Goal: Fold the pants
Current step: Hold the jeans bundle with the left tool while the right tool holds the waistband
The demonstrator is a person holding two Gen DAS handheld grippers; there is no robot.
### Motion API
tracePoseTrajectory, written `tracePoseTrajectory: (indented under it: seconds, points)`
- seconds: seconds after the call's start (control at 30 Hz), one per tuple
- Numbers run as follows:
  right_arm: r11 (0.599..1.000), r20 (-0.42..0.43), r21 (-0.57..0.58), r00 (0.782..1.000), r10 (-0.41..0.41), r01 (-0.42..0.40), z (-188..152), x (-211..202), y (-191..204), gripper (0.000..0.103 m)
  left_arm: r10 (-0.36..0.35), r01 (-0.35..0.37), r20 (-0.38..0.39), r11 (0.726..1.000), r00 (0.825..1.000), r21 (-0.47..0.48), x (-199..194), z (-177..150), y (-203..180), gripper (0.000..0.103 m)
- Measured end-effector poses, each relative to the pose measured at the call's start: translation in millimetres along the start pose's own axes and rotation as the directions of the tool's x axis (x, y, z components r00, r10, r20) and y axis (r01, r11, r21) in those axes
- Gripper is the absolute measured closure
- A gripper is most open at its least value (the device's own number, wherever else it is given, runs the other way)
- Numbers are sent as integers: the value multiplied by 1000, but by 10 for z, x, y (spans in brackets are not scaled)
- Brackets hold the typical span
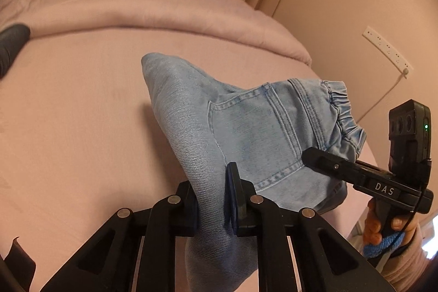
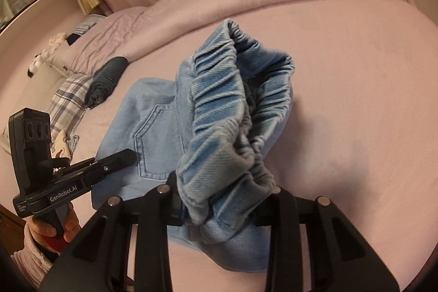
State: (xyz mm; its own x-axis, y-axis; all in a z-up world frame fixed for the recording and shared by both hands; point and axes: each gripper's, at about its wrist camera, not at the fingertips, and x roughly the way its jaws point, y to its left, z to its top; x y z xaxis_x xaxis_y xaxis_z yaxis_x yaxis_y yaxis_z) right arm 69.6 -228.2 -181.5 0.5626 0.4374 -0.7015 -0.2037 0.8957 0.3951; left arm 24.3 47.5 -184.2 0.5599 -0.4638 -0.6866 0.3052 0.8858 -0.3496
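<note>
The light-blue denim pants (image 1: 246, 127) are hanging partly lifted above the pink bed (image 1: 68, 114), gripped at two places. The left gripper (image 1: 212, 199) is pinching a bunched fold of the fabric between clenched jaws, while the right gripper (image 2: 219, 207) is clamping the gathered elastic waistband (image 2: 219, 106). A rolled dark garment (image 2: 105, 81) is lying near the plaid pillow (image 2: 68, 100).

Pants (image 1: 246, 127): pale blue denim, twill weave; tongs (image 1: 212, 199): matt black plastic; bedsheet (image 1: 82, 114): smooth cloth
</note>
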Motion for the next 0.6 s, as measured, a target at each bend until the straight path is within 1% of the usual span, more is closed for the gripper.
tracePoseTrajectory:
  seconds: [0.17, 0.37, 0.6]
  points:
    - [999, 56, -38, 998, 12, -10, 171, -117, 124, 71, 18, -19, 54, 999, 998, 29, -200, 151, -2, 89]
    - [997, 97, -79, 995, 26, -18, 339, -160, 259, 71, 34, -37, 94, 999, 995, 34, -154, 359, -34, 89]
    - [993, 115, -114, 993, 40, -27, 505, -136, 345, 71, 50, -55, 124, 998, 991, 34, -181, 543, 32, 89]
